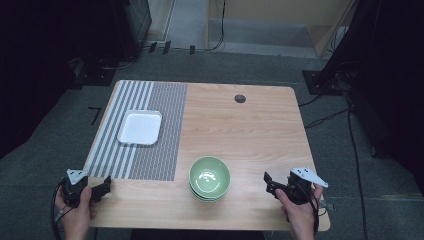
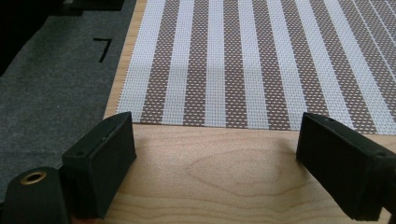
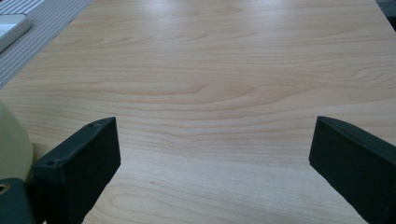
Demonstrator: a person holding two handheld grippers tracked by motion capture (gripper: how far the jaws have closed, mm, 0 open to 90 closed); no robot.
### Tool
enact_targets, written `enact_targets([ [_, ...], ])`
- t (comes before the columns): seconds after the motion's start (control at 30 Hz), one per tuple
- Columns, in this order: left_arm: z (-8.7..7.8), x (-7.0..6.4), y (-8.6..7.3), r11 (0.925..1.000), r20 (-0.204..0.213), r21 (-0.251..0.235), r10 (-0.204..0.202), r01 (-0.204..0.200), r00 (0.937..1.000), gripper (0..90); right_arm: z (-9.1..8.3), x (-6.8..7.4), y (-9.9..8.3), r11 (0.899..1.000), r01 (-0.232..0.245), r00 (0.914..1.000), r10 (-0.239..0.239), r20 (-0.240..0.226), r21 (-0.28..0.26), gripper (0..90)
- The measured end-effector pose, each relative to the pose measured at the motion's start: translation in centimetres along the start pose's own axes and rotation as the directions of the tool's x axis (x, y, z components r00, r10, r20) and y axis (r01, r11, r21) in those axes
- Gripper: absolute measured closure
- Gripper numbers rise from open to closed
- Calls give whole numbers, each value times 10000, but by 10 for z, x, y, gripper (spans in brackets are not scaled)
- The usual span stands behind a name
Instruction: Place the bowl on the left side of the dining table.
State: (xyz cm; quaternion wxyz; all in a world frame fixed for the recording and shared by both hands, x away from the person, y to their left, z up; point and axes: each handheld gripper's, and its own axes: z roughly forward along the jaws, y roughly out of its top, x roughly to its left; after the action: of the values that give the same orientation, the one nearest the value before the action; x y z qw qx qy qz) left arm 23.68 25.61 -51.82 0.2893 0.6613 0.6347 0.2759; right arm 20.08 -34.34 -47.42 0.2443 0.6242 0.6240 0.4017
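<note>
Holding two grippers, fingers spread on nothing: left gripper (image 1: pixel 102 189) lower left at the tabletop (image 1: pixel 250 130) edge, right gripper (image 1: pixel 270 184) lower right | green bowls (image 1: pixel 209 178), a stack, count unclear, lower centre between them | one white tray (image 1: pixel 140 127) on one striped mat (image 1: pixel 165 130), upper left | bare wood right.

Left hand (image 1: pixel 75 212) enters from bottom left, gripping the left gripper (image 1: pixel 102 187); jaws spread wide, nothing between them, pointing right and slightly forward. Right hand (image 1: pixel 299 212) enters from bottom right, holding the right gripper (image 1: pixel 269 182); jaws likewise wide apart and empty, pointing left.
</note>
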Motion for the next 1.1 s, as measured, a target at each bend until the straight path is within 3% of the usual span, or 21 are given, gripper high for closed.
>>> enact_targets([
  [0.73, 0, 0, 0, 10000, 3, 1, -1, 1, 10000, 114, 10, 35, 28, 9970, 754, 9957, -763, -531, -190, 18],
  [0.83, 0, 0, 0, 10000, 2, 2, 0, 0, 10000, 114, 12, 40, 33, 9957, 865, 9947, -881, -533, -318, 79],
  [1.1, 0, 0, 0, 10000, 3, 3, -1, 1, 10000, 114, 17, 53, 48, 9932, 1098, 9900, -1129, -849, -398, 80],
])
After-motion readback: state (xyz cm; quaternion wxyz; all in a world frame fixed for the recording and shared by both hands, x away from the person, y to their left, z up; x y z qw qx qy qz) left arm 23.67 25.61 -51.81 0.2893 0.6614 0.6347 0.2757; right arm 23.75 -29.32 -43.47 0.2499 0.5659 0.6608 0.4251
